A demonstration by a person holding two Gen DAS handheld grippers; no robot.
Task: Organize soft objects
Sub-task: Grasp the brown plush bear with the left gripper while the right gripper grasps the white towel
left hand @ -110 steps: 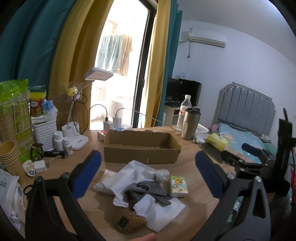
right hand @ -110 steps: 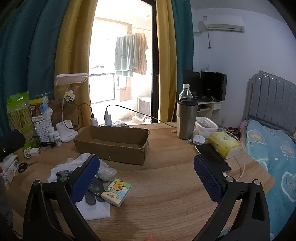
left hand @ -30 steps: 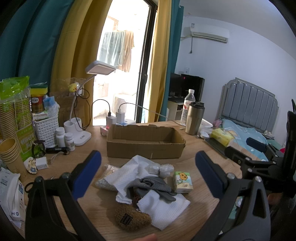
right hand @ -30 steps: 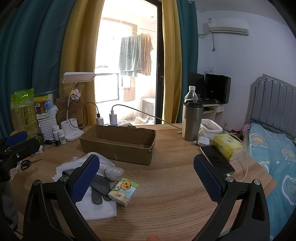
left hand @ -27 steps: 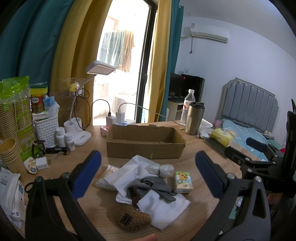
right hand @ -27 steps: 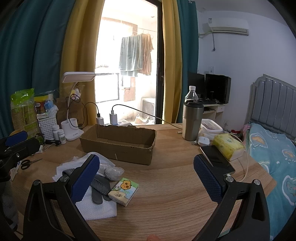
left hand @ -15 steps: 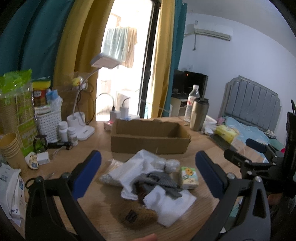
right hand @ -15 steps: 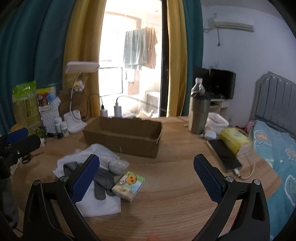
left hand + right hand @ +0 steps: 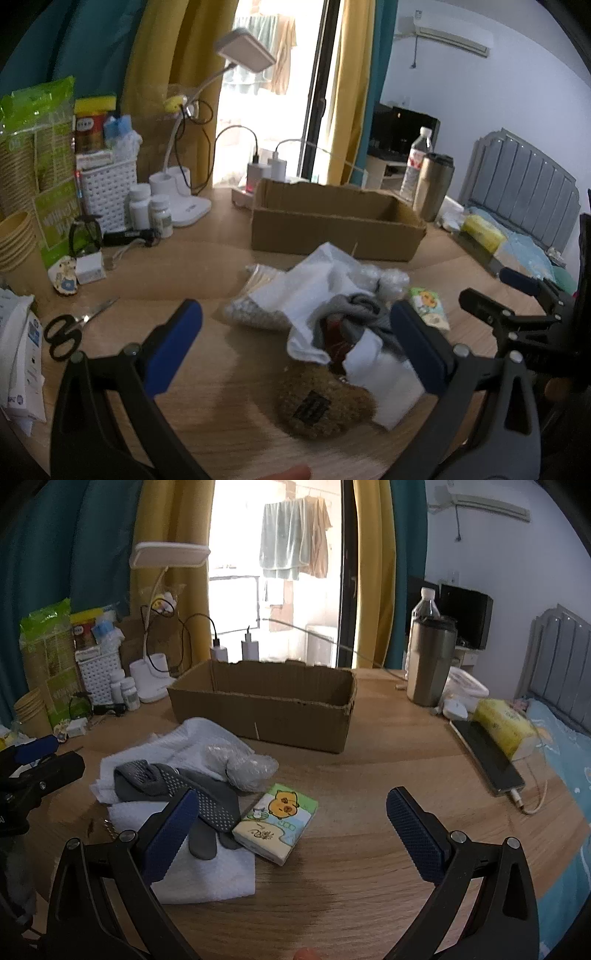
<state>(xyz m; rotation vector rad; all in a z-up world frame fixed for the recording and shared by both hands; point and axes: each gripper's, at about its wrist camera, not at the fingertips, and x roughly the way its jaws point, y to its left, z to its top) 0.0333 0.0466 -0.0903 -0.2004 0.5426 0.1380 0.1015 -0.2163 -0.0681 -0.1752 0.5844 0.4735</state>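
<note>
A pile of soft things lies on the wooden table in front of an open cardboard box [image 9: 334,230] [image 9: 273,709]. It holds white cloths [image 9: 314,291] [image 9: 207,871], a grey dotted glove [image 9: 184,779] [image 9: 360,308], a brown plush toy [image 9: 321,400], bubble-wrapped lumps [image 9: 251,766] and a tissue pack with a cartoon print [image 9: 277,821] [image 9: 430,308]. My left gripper [image 9: 295,343] is open above the plush toy. My right gripper [image 9: 291,827] is open just above the tissue pack. Both are empty.
Scissors [image 9: 68,330], pill bottles [image 9: 149,210], a white basket [image 9: 107,188], paper cups and a desk lamp [image 9: 184,206] stand at the left. A steel tumbler [image 9: 430,664], water bottle, phone [image 9: 487,757] and yellow tissue pack [image 9: 506,729] stand at the right. A bed lies beyond.
Both grippers have moved forward and down toward the pile, which now looks larger. Both stay open and nothing has been taken hold of.
</note>
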